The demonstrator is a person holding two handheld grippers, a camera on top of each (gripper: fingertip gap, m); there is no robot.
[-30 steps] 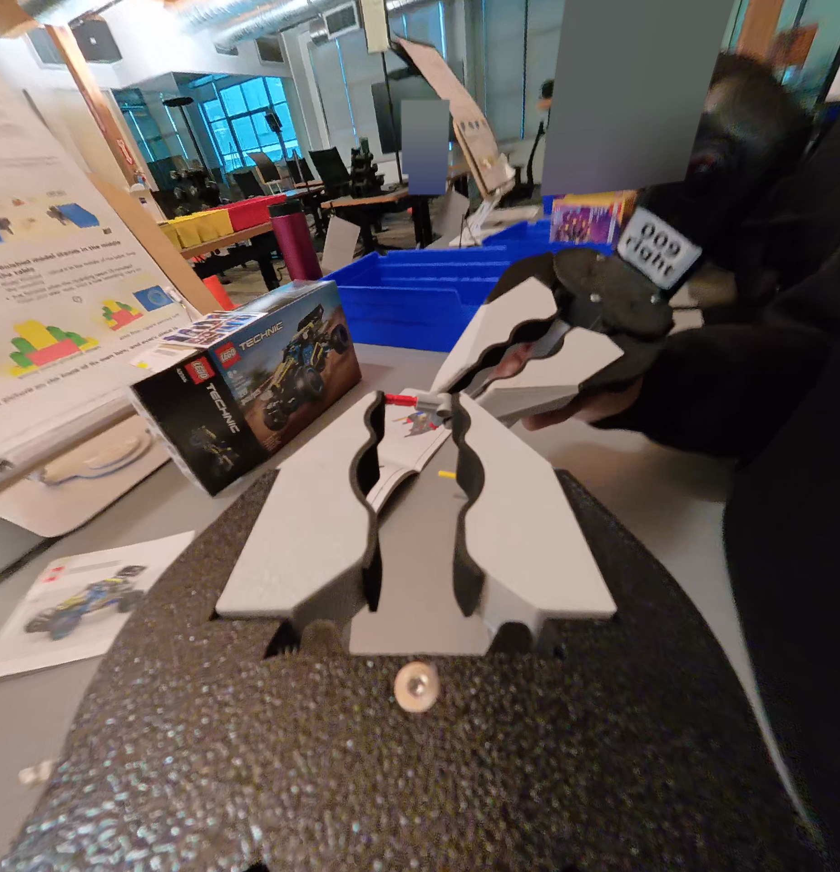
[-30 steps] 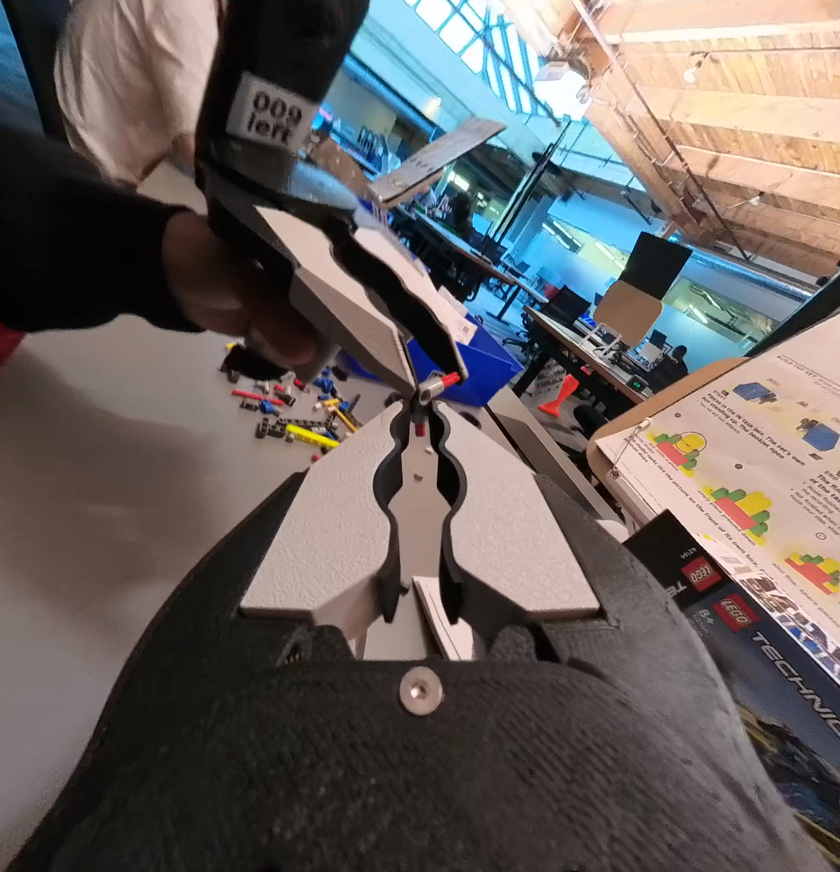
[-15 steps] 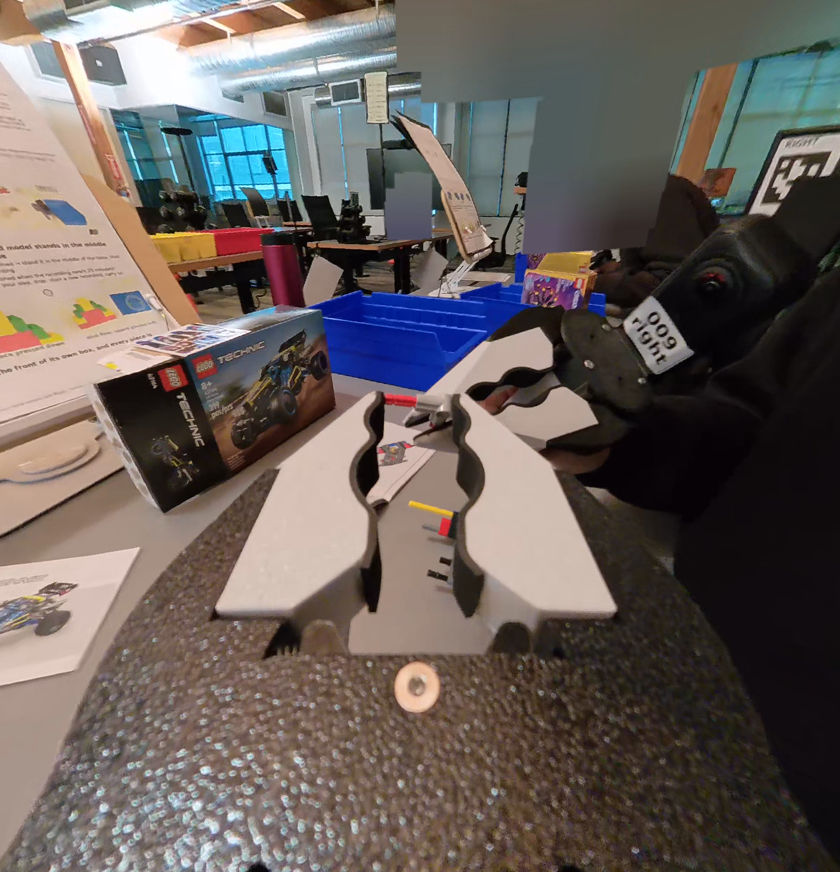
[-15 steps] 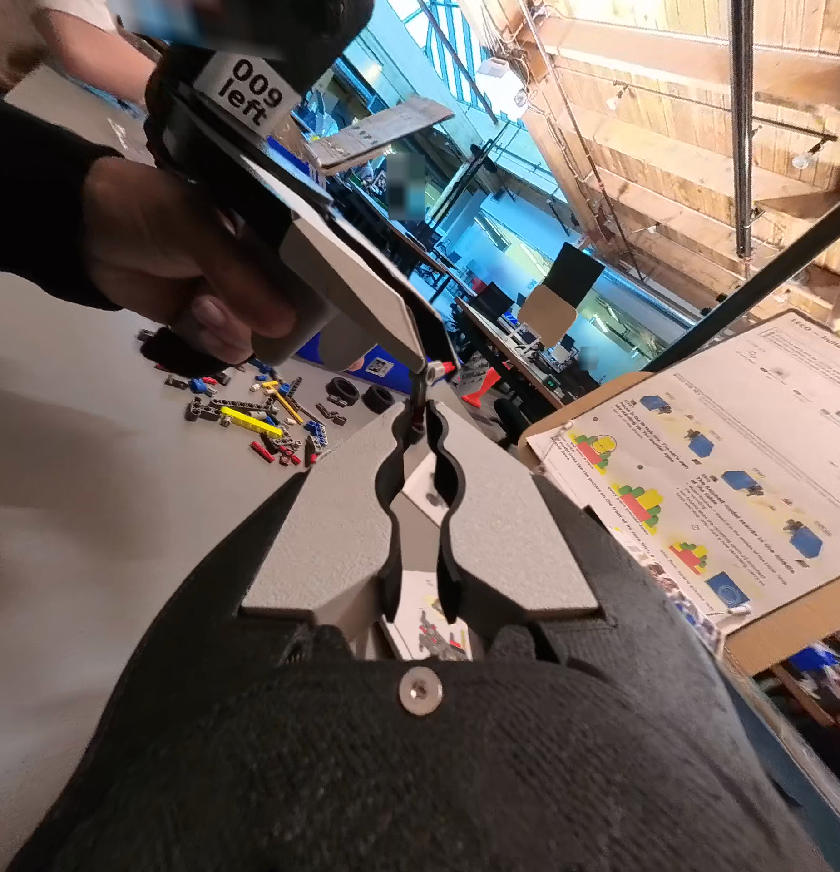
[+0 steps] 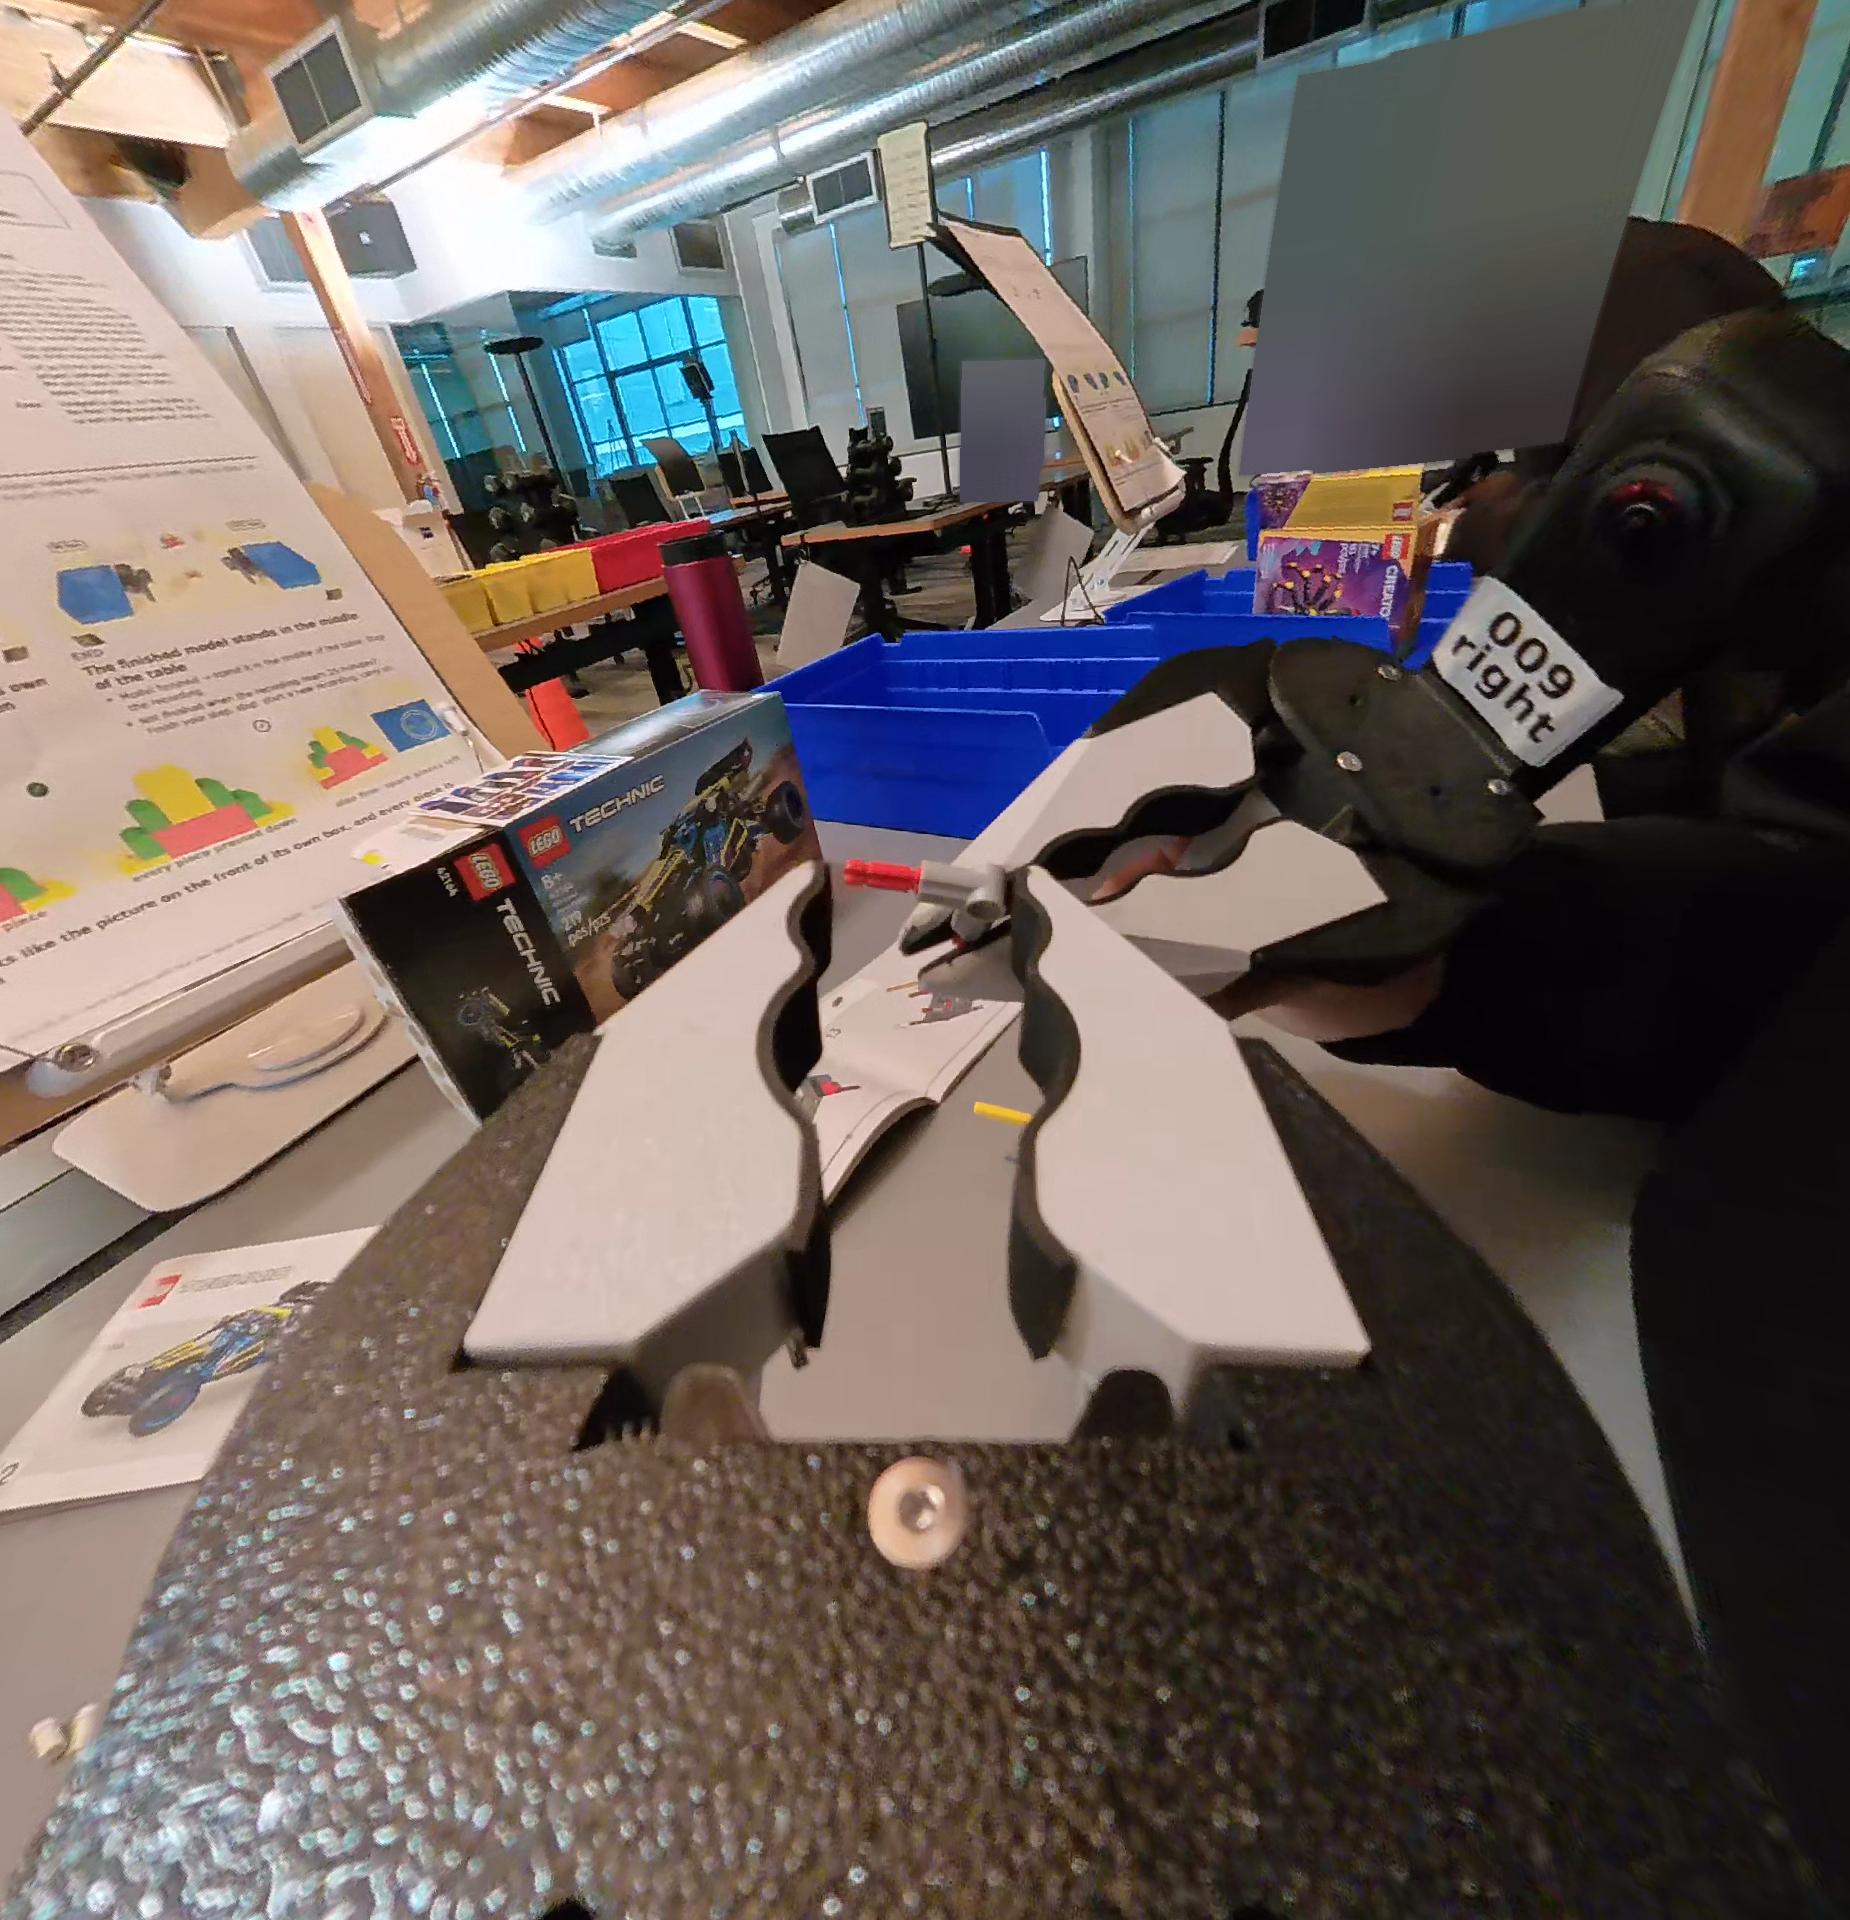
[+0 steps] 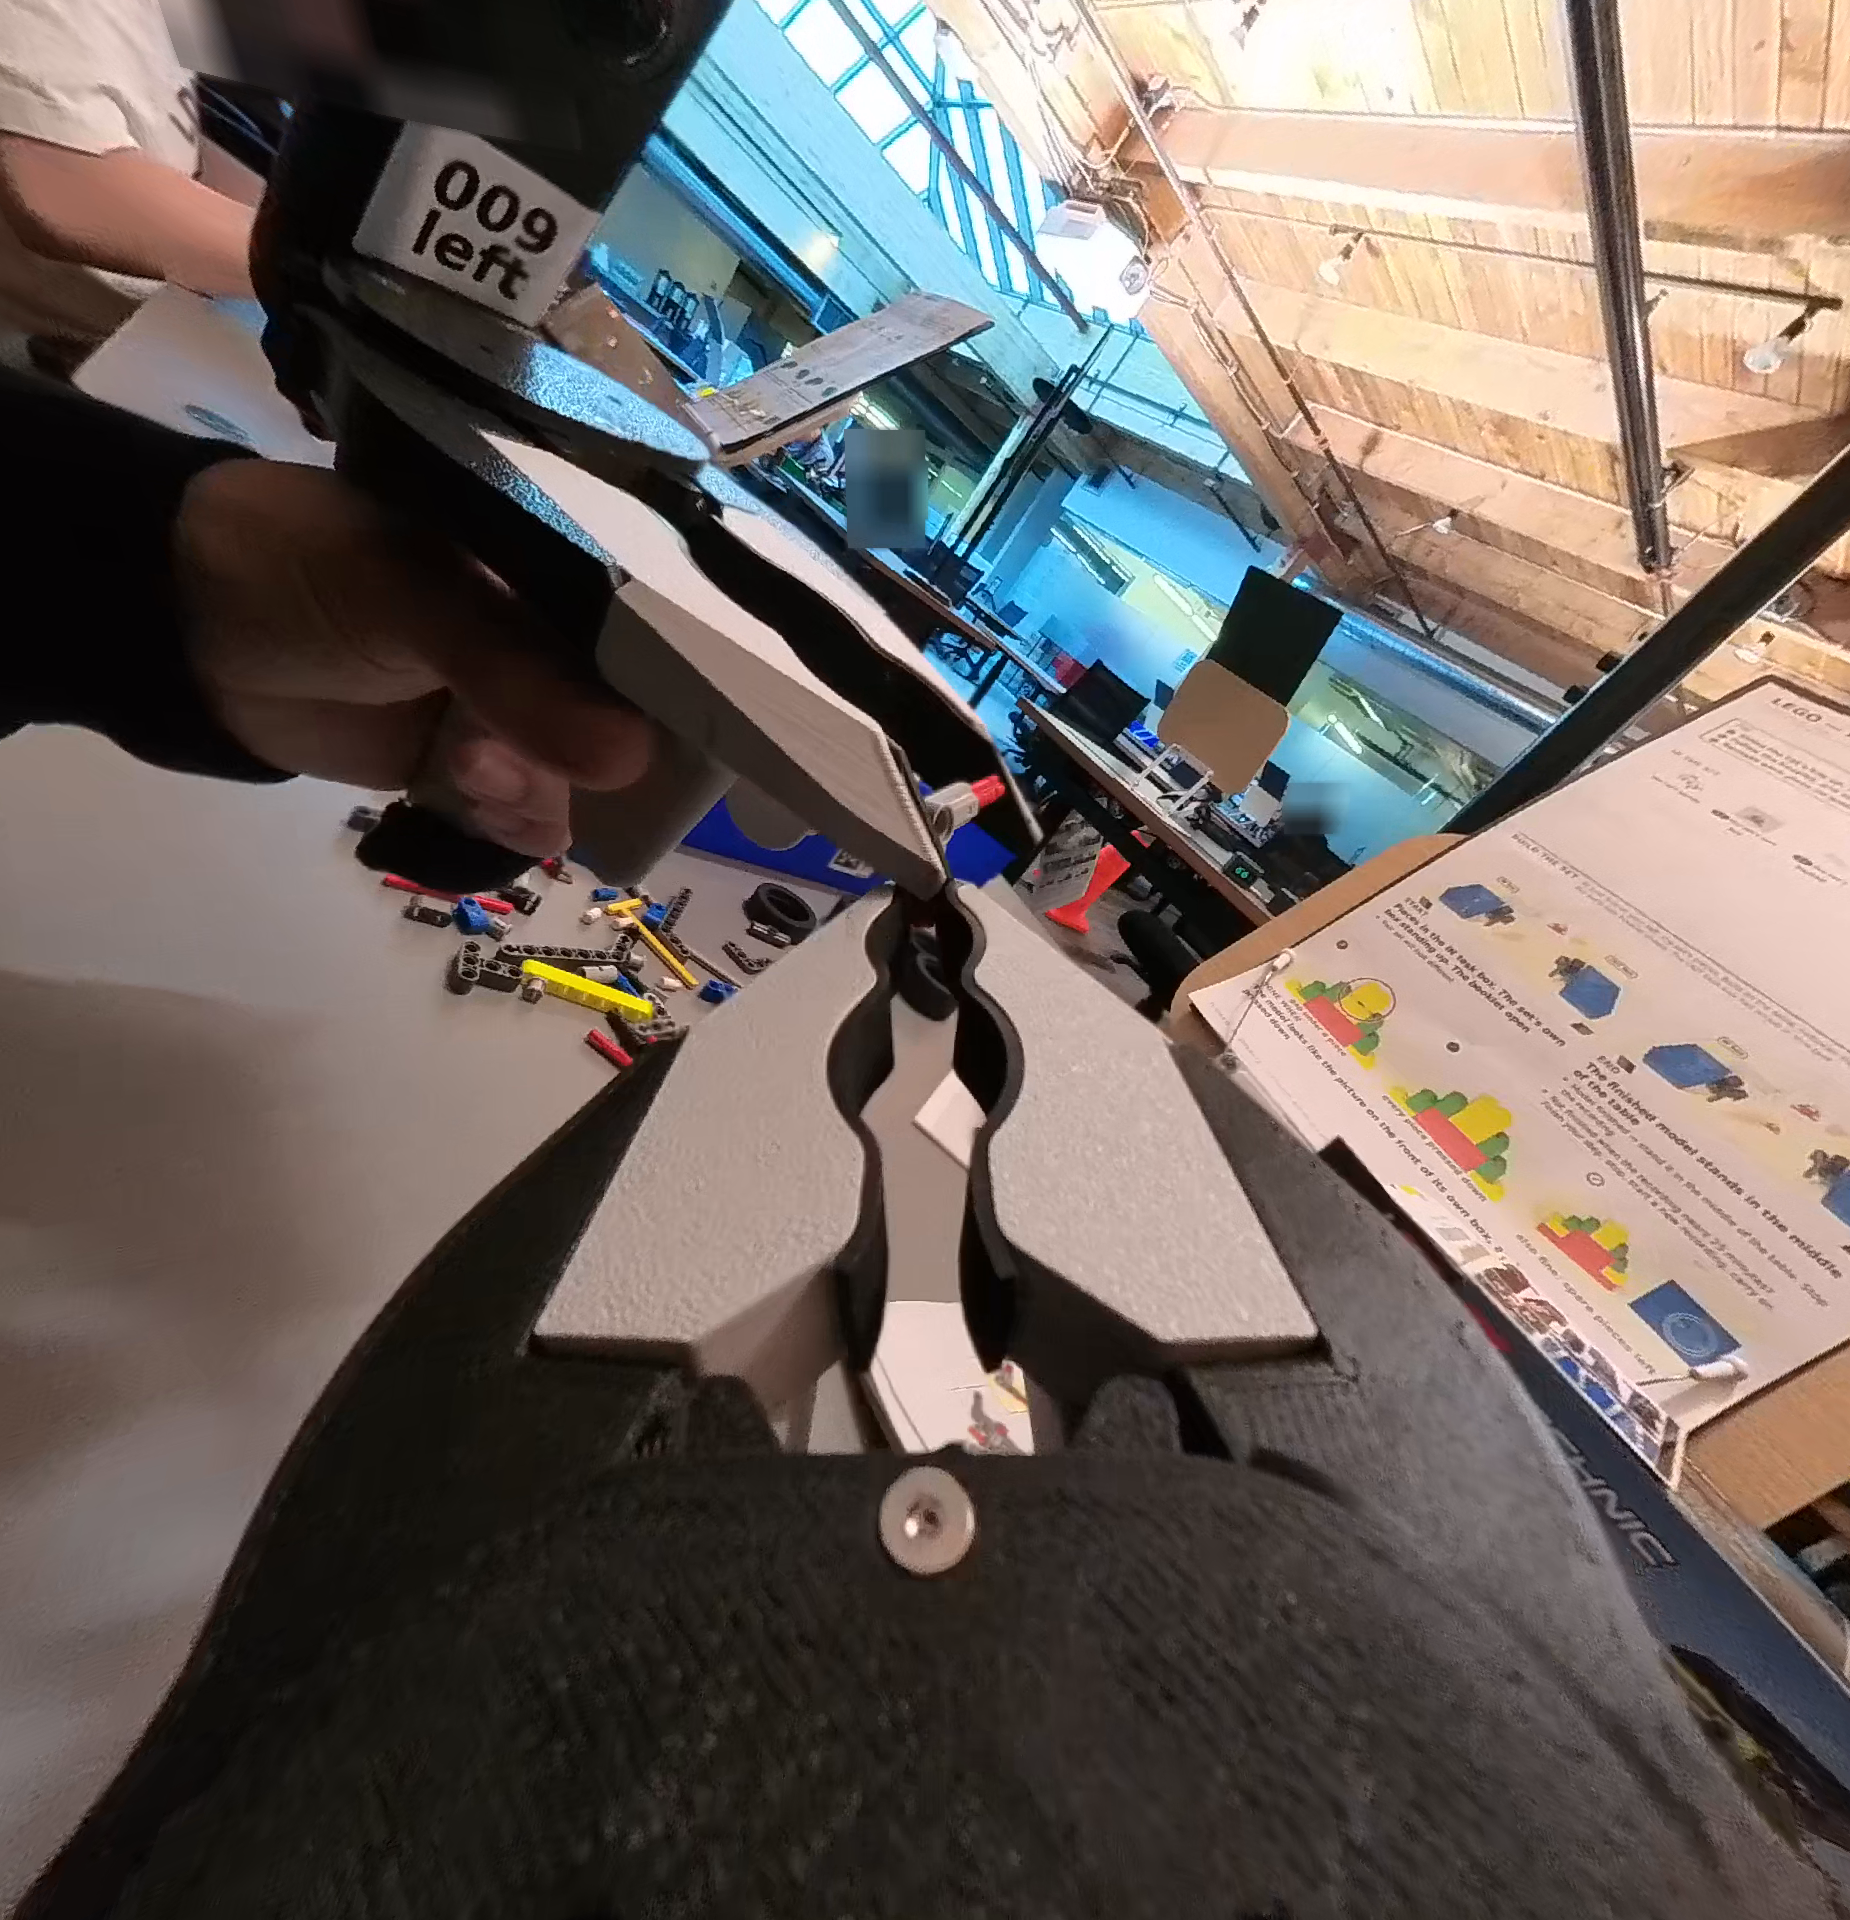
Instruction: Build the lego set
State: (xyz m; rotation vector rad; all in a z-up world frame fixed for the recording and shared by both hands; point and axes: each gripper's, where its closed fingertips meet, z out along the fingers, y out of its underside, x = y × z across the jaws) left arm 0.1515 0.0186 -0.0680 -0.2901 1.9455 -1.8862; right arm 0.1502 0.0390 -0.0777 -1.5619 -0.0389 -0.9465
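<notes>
A small grey connector with a red axle is held in the air above the open instruction booklet. My right gripper comes in from the right and is shut on it at its tips. My left gripper is open, and the piece sits between its fingertips, close to the right finger. In the right wrist view my right gripper is nearly closed at the tips. The left gripper's finger crosses just above it, with the grey and red piece showing past its edge.
The Lego Technic box stands left of the booklet, with a second booklet at the near left. Loose pieces and a tyre lie on the grey table. Blue bins stand behind. An instruction board leans at the left. The tips of both grippers are at nearly the same place.
Both grippers stay tip to tip around the piece. The left wrist view has tilted, so the booklet shows between its fingers again. The right gripper has turned slightly.
</notes>
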